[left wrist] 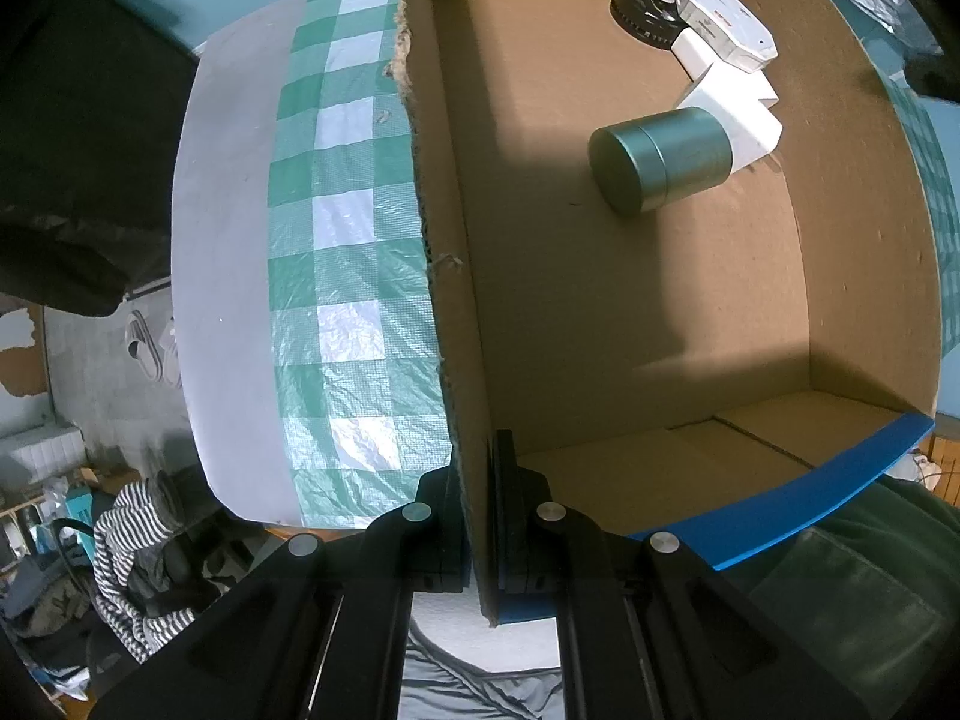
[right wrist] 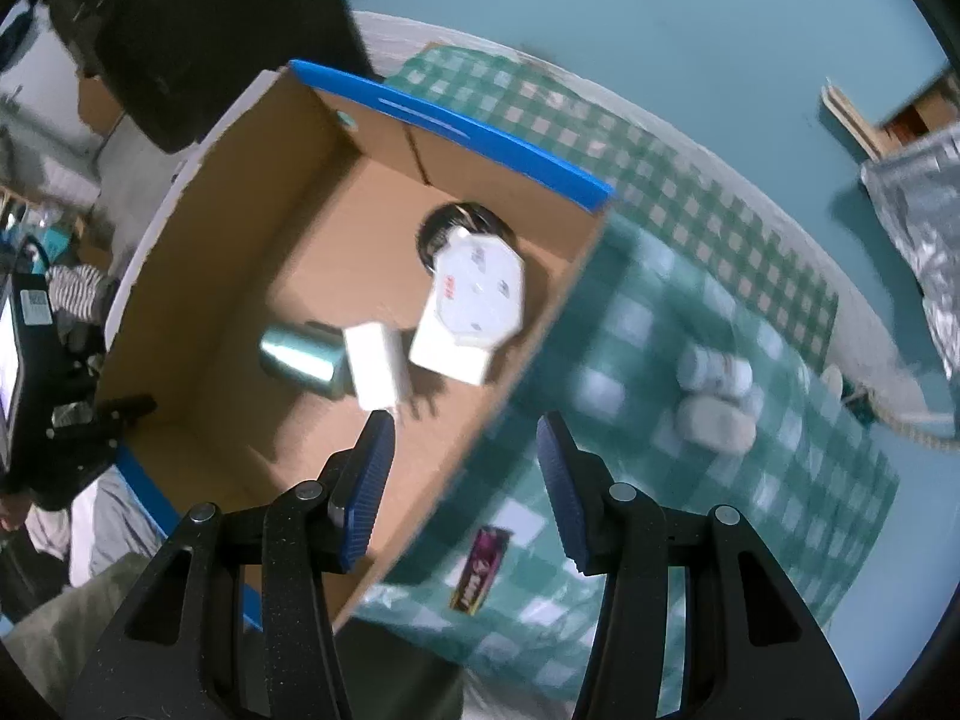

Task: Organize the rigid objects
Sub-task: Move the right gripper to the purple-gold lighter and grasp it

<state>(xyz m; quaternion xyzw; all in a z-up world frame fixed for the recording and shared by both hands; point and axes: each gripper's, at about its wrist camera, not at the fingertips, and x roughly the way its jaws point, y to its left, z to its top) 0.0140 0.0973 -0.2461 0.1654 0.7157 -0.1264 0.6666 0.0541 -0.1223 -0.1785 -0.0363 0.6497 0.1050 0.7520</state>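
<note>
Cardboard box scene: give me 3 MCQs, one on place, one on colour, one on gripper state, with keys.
1. Where does the green tin lie?
A. inside the cardboard box
B. on the checked cloth outside the box
C. between the right gripper's fingers

2. What colour is the octagonal box inside the cardboard box?
A. red
B. white
C. black

3. What is the left gripper doing?
A. hanging open over the table
B. shut on the tin
C. shut on the box wall

Key: 1 A, the tin lies on its side on the box floor beside a white block. 2 B, its top and sides are white with small red marks. 3 C, its fingers sit on either side of the cardboard wall, pressed against it; the right gripper is open and holds nothing.
</note>
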